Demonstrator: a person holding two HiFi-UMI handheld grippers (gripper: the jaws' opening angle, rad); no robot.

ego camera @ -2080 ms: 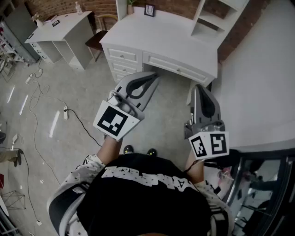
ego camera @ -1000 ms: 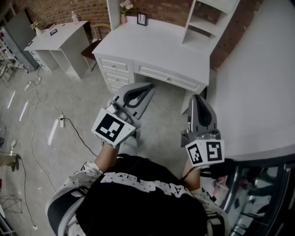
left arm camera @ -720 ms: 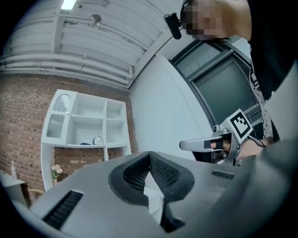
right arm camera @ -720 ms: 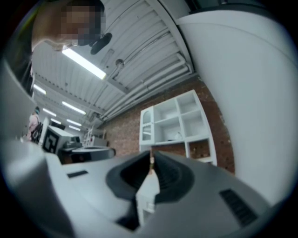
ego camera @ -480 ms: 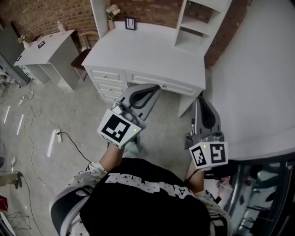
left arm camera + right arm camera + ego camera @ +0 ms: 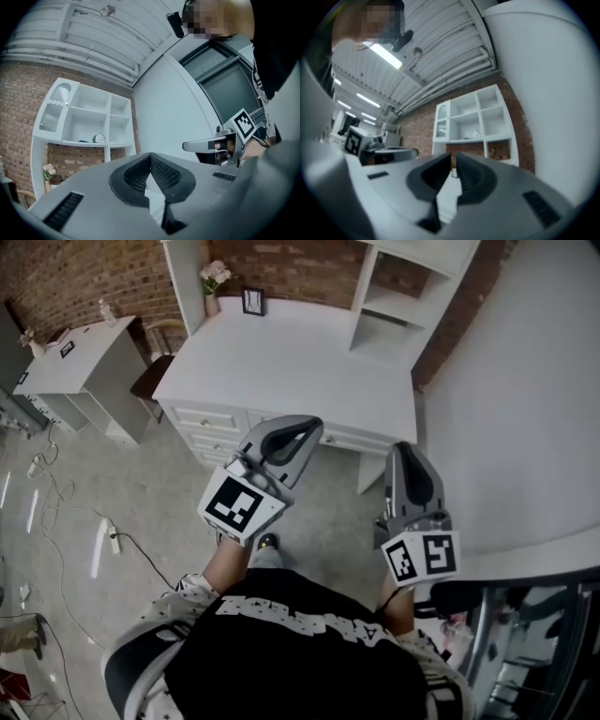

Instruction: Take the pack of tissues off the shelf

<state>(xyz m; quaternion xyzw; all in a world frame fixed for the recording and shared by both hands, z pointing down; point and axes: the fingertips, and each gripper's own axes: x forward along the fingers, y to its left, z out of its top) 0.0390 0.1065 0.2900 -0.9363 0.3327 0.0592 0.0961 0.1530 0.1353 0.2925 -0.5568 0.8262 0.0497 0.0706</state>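
Before shelf (image 6: 405, 299), white desk (image 6: 281, 362), picture frame (image 6: 252, 301)

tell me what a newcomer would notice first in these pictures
Two big grey grippers fill the middle of the head view, the left gripper and right gripper, both shut and empty. Ahead of them stands a white desk with a shelf unit at its right end, against a brick wall.

Open desktop ahead, shelf cubbies at the back right

Bare across most of the desk (image 6: 281, 362), with only a vase (image 6: 214, 279) and a small frame (image 6: 251, 301) at the far left edge. Open-fronted shelf unit (image 6: 398, 296) reachable from the front, hemmed in by the white wall (image 6: 525, 381) on the right. Open floor (image 6: 328, 512) before the drawers.
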